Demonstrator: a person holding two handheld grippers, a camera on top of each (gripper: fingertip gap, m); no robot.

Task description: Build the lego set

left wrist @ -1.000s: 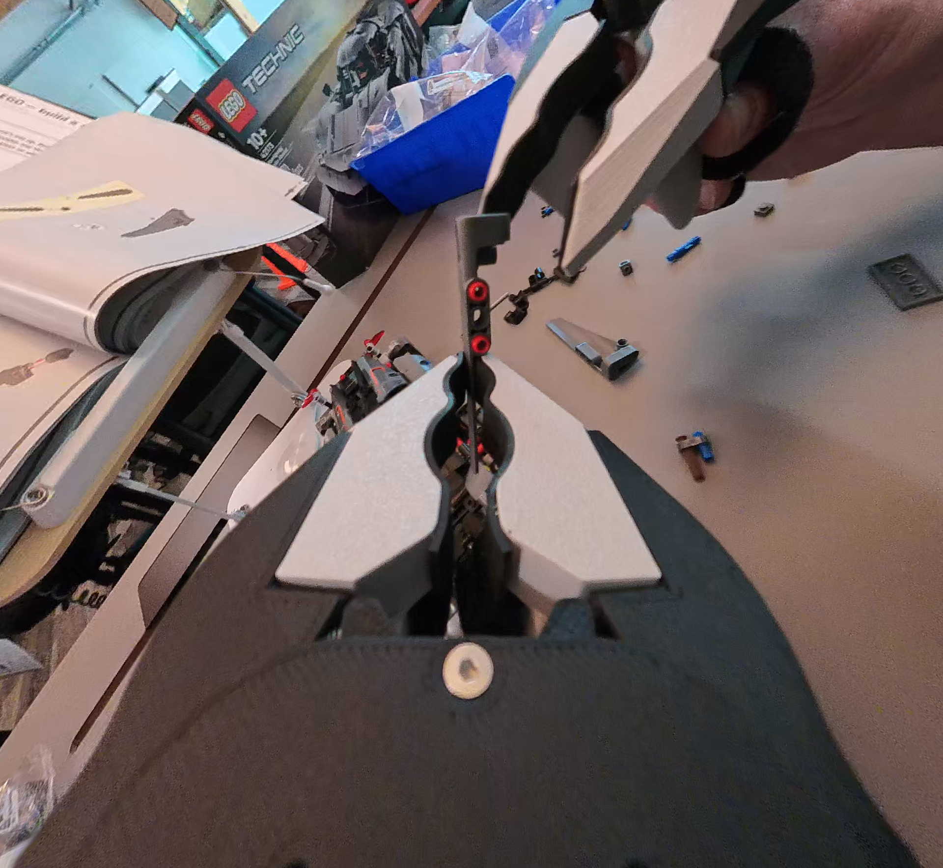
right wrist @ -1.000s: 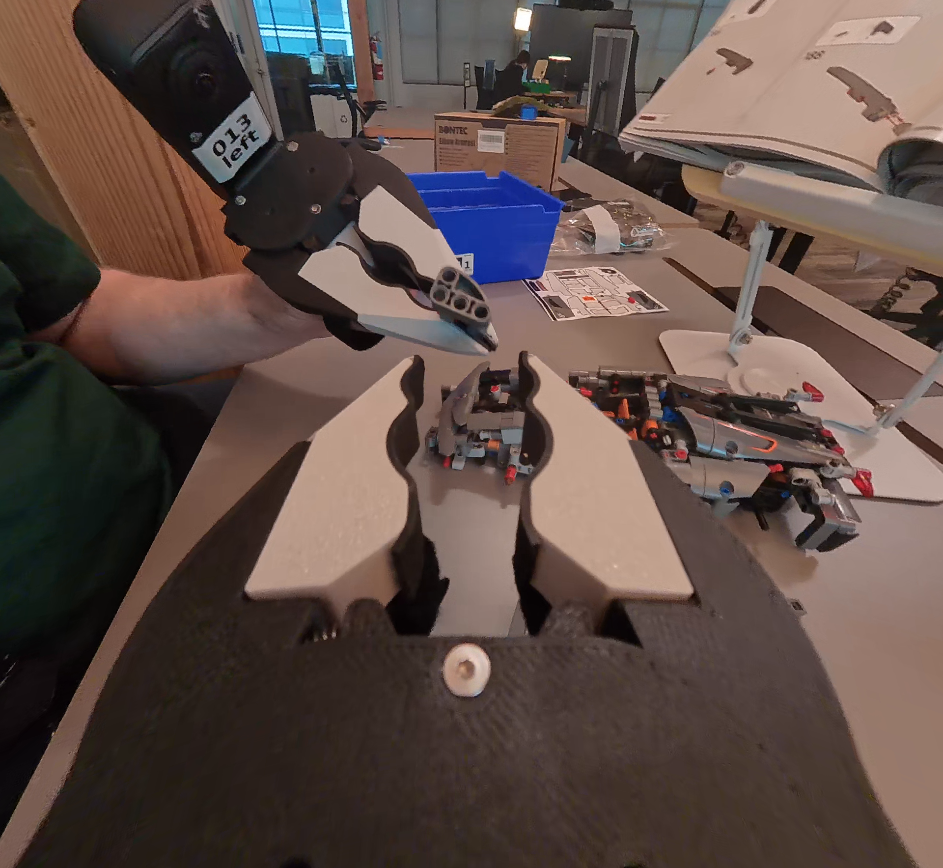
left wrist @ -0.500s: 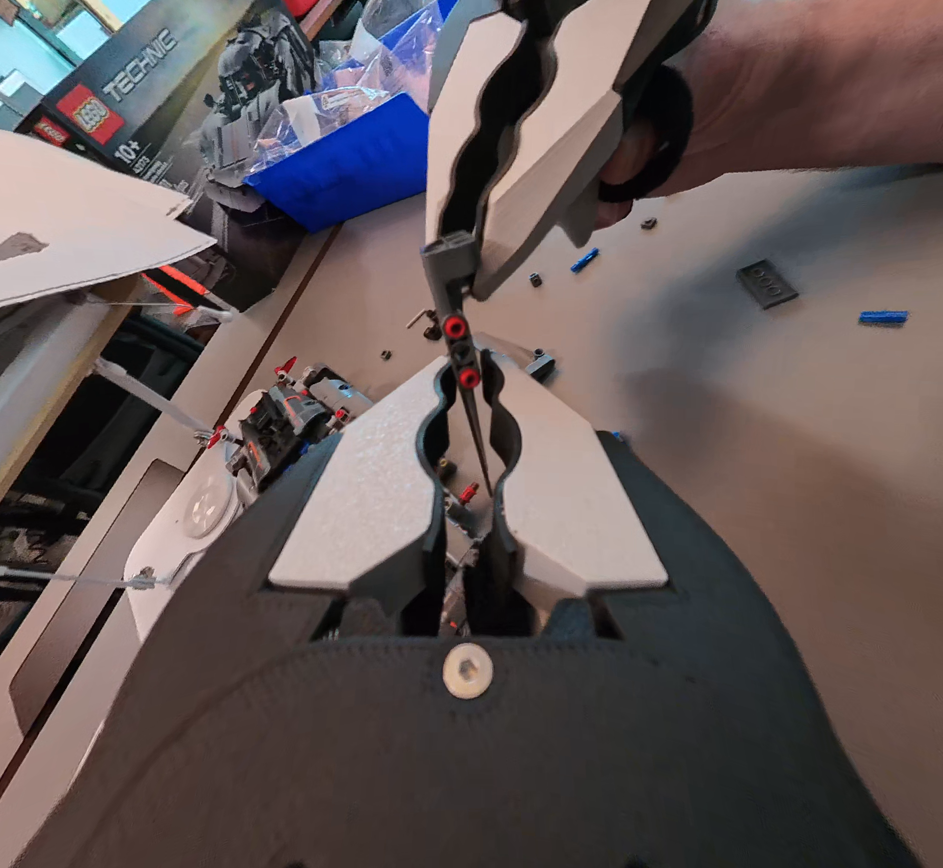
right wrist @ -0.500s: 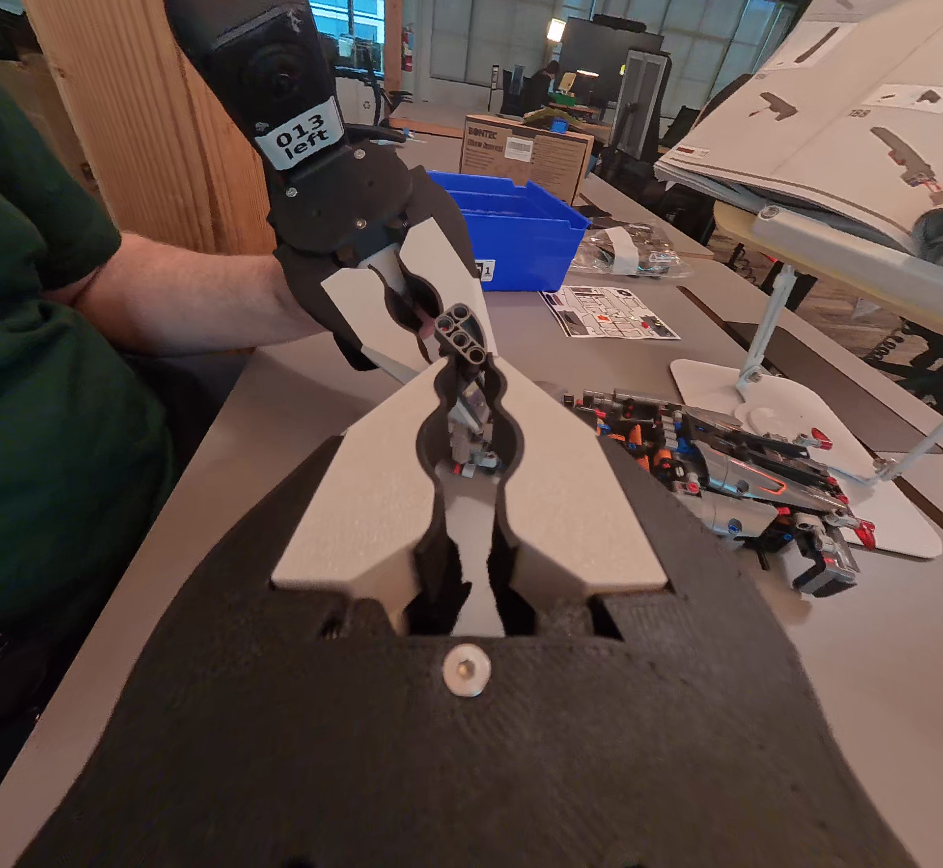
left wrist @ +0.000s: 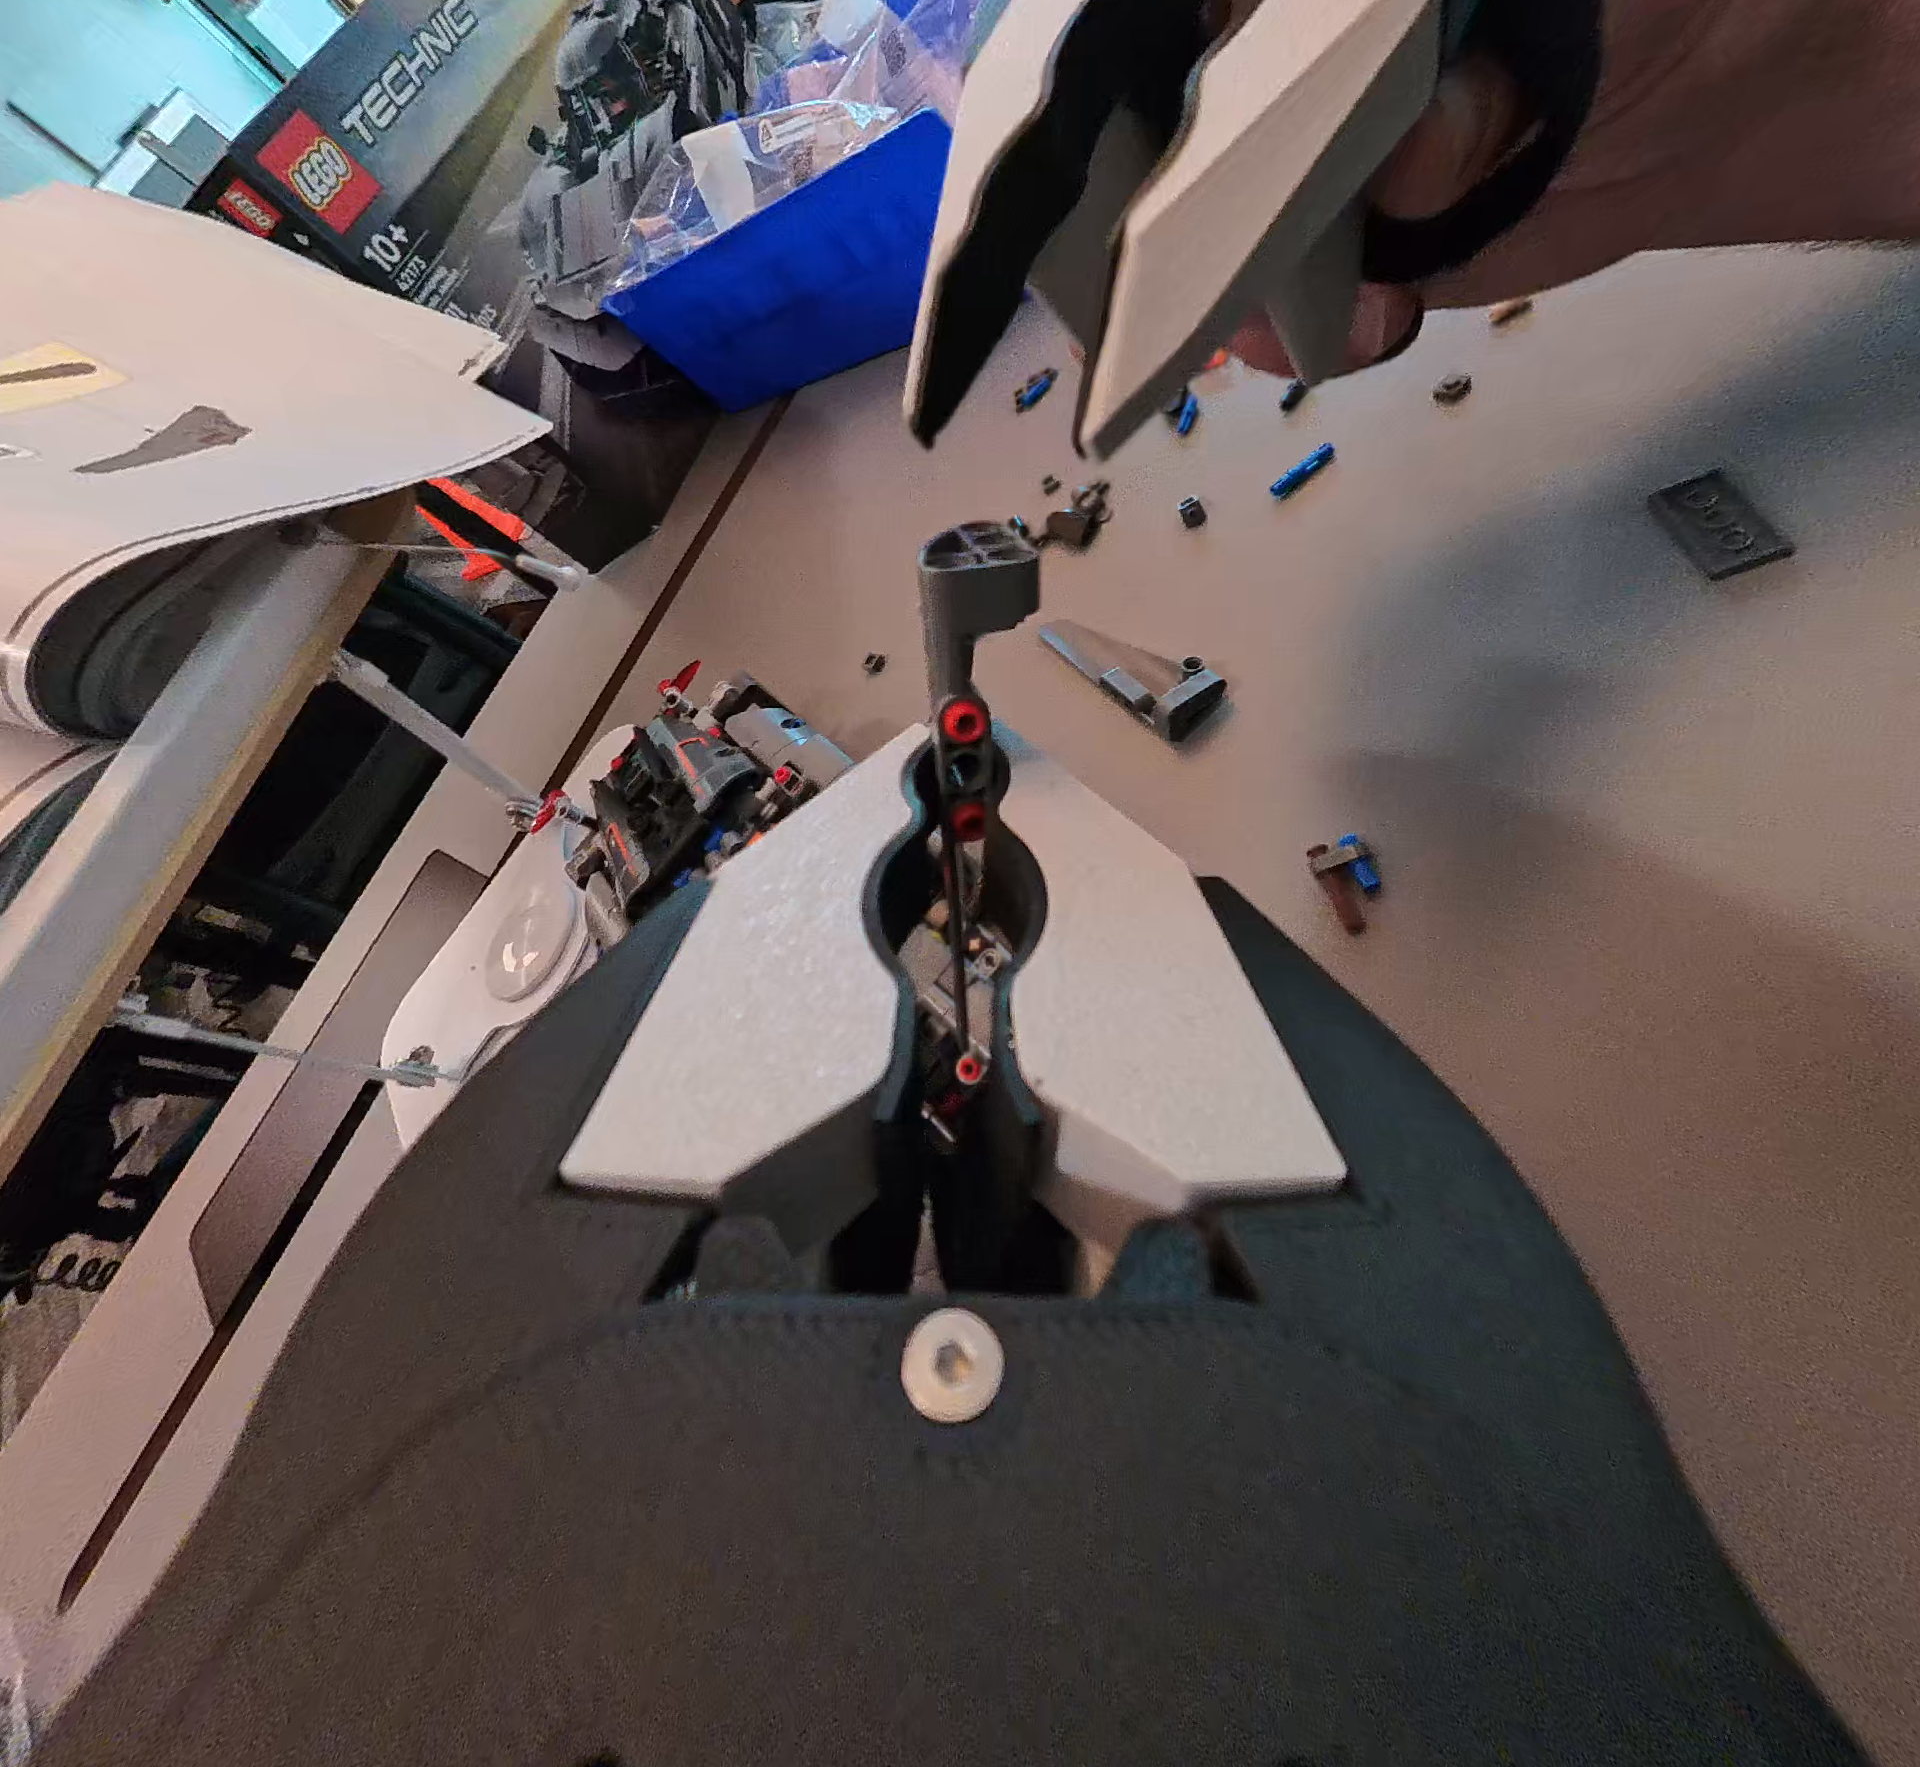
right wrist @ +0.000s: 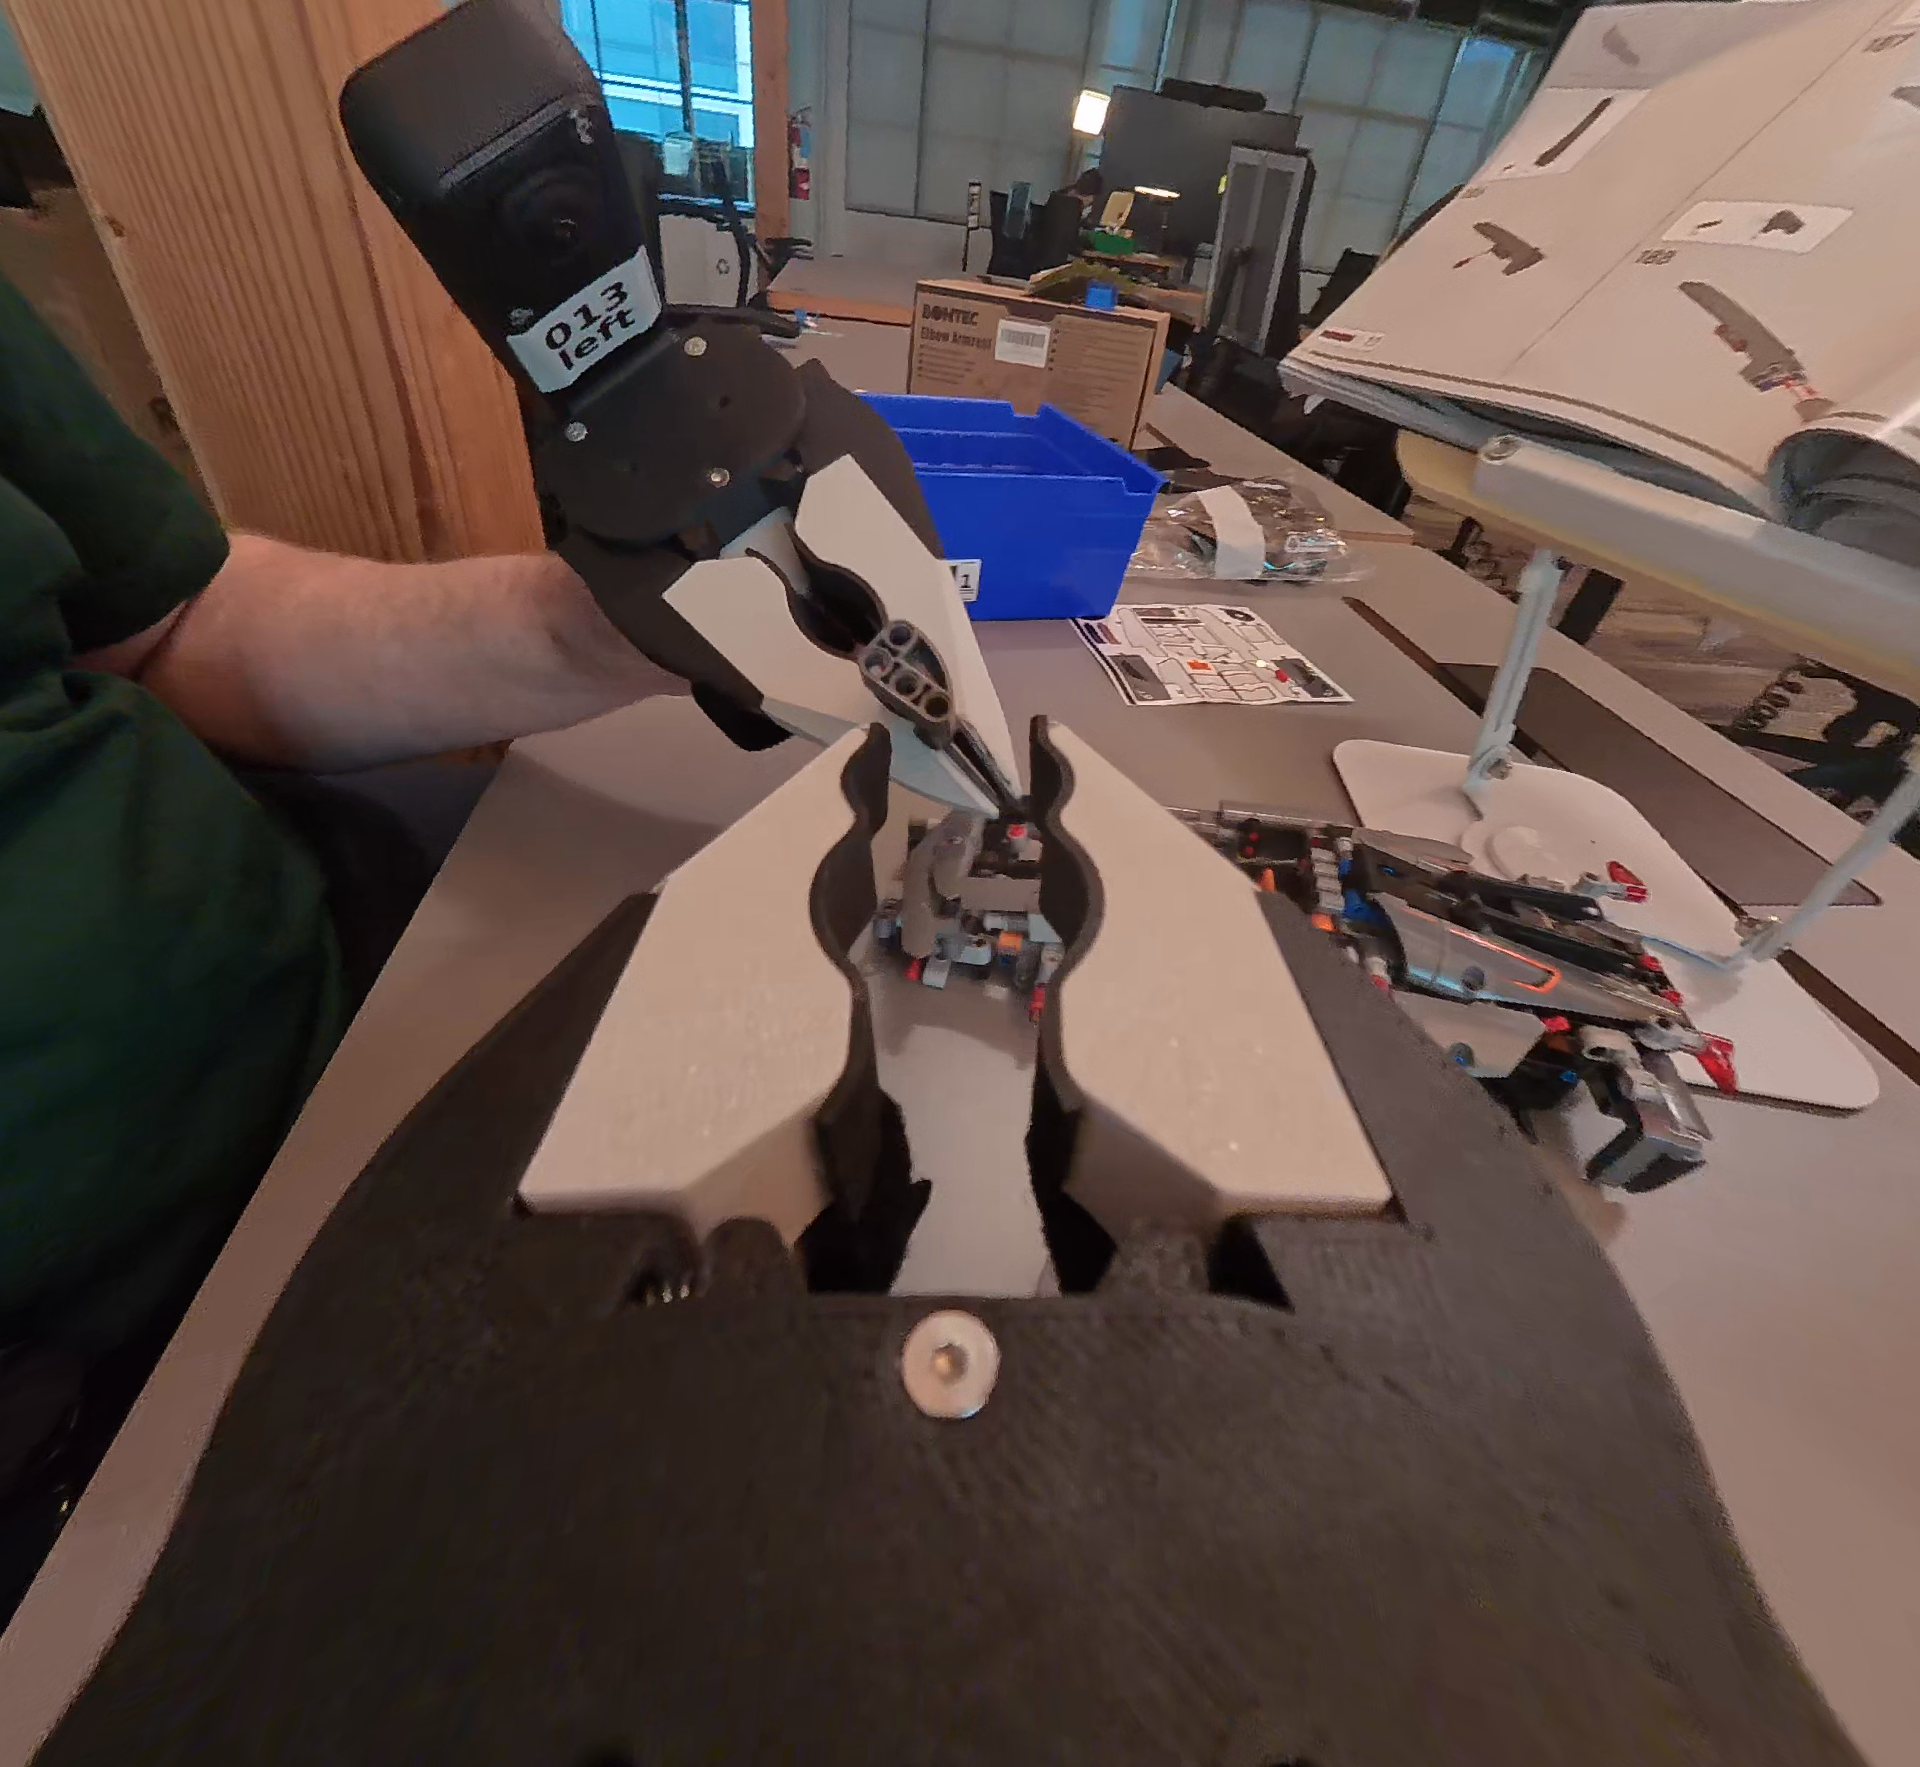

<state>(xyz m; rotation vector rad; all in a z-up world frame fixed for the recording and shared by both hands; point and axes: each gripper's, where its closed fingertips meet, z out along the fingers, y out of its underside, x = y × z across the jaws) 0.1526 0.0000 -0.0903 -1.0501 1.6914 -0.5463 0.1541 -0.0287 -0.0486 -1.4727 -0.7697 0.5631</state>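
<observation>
Left tongs [right wrist: 940,725] clamp a grey beam [right wrist: 909,673] above the subassembly [right wrist: 961,917]; right tongs [right wrist: 956,844], apart, should steady it.

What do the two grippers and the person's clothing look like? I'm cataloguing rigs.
Both the left gripper and right gripper have black textured bodies, pale grey wedge fingers with wavy black inner pads, and a silver screw. The left carries a black camera with a white label. The sleeve is dark green.

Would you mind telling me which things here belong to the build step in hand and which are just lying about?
In use: left gripper, grey beam with red pins, right gripper, small sub-assembly, instruction booklet.
Lying about: blue bin, sticker sheet, cardboard box, flat dark plate, loose blue pin.
</observation>
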